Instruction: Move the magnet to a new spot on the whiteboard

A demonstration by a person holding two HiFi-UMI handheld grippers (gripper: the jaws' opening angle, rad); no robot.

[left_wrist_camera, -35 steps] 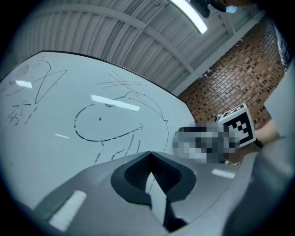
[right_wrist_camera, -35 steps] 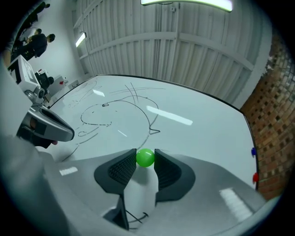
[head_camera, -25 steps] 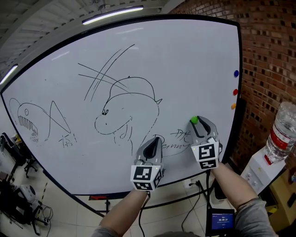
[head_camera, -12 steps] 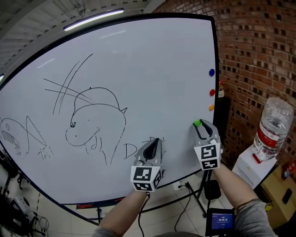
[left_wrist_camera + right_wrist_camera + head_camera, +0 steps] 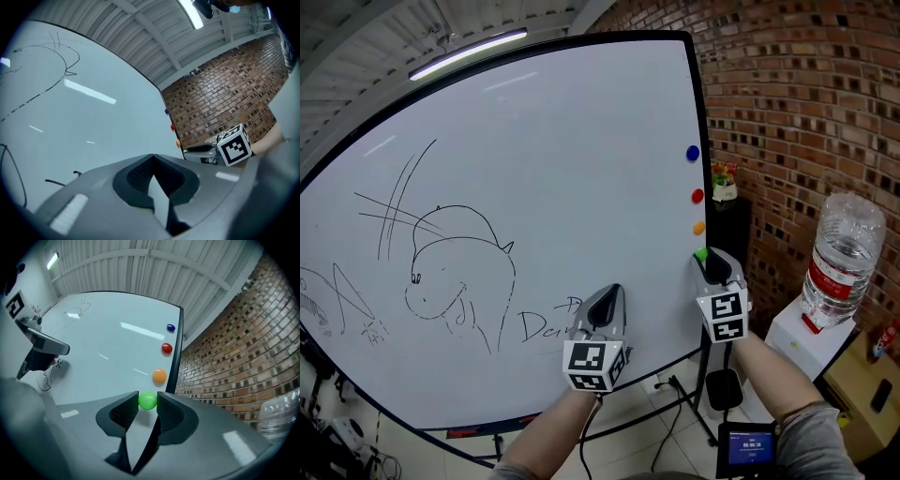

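the right gripper (image 5: 705, 260) has its jaws clamped on the green magnet (image 5: 147, 401), at the right edge of the whiteboard (image 5: 544, 159), just below the orange magnet (image 5: 159, 376). the red magnet (image 5: 166, 348) and blue magnet (image 5: 170, 327) sit higher up. the left gripper (image 5: 153, 157) has its jaws pressed together, empty, near the board's lower part.

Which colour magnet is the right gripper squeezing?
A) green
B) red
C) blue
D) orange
A, because in the right gripper view the green magnet sits pinched between the two jaws of the right gripper.
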